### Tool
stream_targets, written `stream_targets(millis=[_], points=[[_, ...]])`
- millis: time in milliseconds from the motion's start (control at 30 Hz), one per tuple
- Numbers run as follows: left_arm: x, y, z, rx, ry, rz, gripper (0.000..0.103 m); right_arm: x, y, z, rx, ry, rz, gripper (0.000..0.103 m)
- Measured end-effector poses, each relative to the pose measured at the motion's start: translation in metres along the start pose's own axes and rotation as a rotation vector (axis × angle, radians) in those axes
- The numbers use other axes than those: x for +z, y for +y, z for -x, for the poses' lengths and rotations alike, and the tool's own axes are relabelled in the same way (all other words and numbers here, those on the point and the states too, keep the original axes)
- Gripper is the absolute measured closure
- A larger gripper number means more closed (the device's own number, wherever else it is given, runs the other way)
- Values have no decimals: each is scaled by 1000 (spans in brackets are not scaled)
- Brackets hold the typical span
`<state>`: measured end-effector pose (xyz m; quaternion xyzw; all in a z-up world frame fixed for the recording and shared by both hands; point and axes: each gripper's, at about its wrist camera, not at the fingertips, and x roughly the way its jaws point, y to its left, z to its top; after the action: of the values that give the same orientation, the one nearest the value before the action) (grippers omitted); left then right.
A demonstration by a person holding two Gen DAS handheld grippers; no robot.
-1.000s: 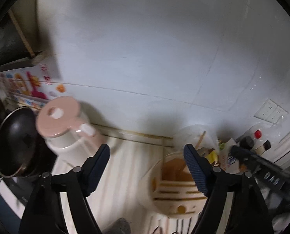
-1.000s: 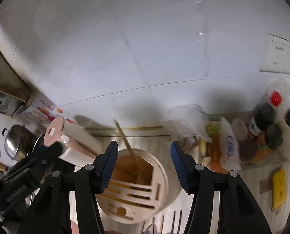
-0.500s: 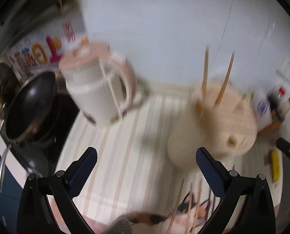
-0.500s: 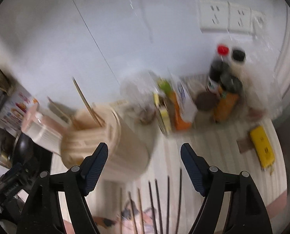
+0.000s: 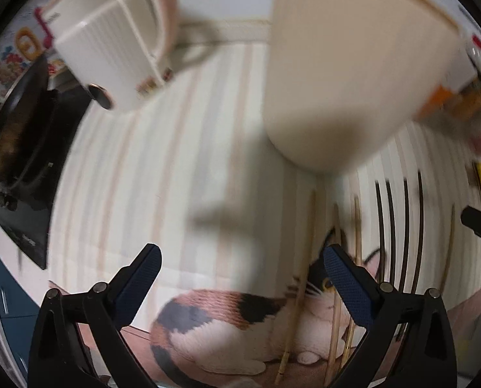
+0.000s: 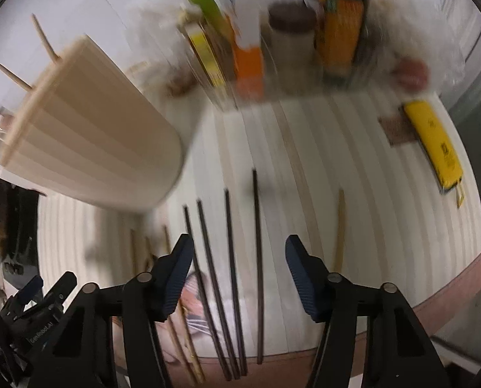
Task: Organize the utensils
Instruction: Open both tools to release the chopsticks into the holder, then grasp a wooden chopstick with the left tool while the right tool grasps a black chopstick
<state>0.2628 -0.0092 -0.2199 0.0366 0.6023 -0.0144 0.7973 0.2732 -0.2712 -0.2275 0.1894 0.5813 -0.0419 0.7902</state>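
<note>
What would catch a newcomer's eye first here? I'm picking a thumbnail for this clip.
The big cream utensil holder looms at upper left in the right wrist view, two wooden sticks poking from its top. Below it, dark chopsticks lie in a row on the striped mat, between the right gripper's open blue pads.

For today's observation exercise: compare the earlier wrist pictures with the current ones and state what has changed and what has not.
Both grippers have tipped down from the wall toward the striped mat. The left gripper has opened wider, and now hangs over the wooden chopsticks. The right gripper widened, then narrowed again, over the dark chopsticks. Neither holds anything. The utensil holder and chopsticks stayed put.
</note>
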Motion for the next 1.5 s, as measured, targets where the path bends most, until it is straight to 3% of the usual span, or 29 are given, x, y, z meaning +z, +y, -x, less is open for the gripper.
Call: stream_targets(millis=[100,167,233,300,367,533,633,733,867,1067,1233,1400,1500], points=[[-7,-13,-13,-28,38,-34,11,-6,-6,-13,-8,30,-12,55],[-11,-22,-24,-40,74,-67,26,-7,-10,-21,-10,46,-15,68],[-16,-29,-33,-57,96,-84,30,-11,-12,-30,-15,62,-16,75],[-19,-35,-42,-70,123,-97,44,-12,-15,-38,-26,79,-13,75],[-20,-39,-50,-90,149,-100,64,-13,-15,-44,-32,92,-10,75],[-23,-49,-58,-74,152,-137,79,-13,-14,-59,-42,128,-4,75],[-20,-50,-59,-69,140,-130,97,-13,-12,-69,-63,147,7,75],[-13,-47,-64,-68,142,-97,99,-17,-7,-80,-81,173,24,75],[-12,-36,-66,-37,139,-68,99,-23,-1,-85,-129,181,63,97],[-11,-5,-70,-22,162,4,98,-43,-6,-80,-123,224,88,97],[-7,3,-73,-28,165,-4,98,-61,-16,-74,-116,256,87,97],[11,15,-86,-19,156,-29,98,-56,-25,-74,-111,285,41,96],[4,11,-83,-18,150,-32,98,-45,-36,-80,-122,282,46,90]])
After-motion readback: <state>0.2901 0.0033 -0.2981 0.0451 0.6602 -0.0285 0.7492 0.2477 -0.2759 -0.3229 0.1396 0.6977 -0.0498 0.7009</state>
